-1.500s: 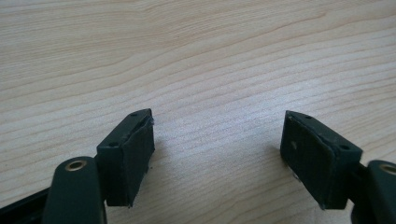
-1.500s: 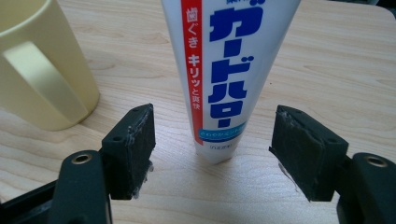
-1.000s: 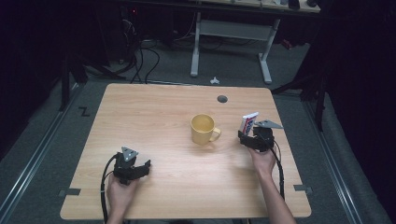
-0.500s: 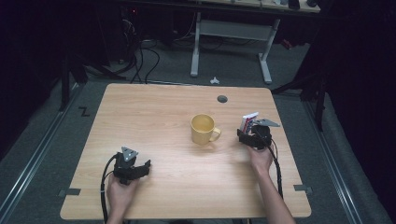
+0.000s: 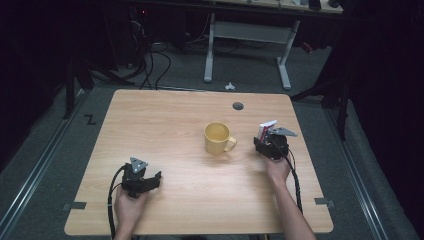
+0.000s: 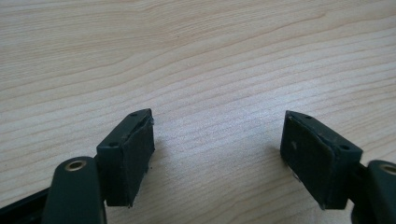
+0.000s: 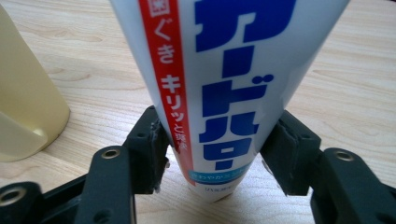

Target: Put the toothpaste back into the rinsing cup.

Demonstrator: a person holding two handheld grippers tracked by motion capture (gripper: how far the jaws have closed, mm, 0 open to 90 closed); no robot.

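A pale wooden worktop [image 5: 165, 130] carries a yellow mug [image 5: 217, 137]; a toothpaste tube [image 5: 265, 131] stands right of the mug.

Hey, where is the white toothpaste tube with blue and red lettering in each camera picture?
High view: white toothpaste tube right of centre, just right of the yellow ceramic mug.
Left gripper view: not in it; bare wooden table.
Right gripper view: centre, between the jaws of the right hand-held gripper.
Shared landmark: the yellow mug.

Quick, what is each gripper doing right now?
Left gripper: open, holding nothing.
Right gripper: jaws just closed on the toothpaste tube.
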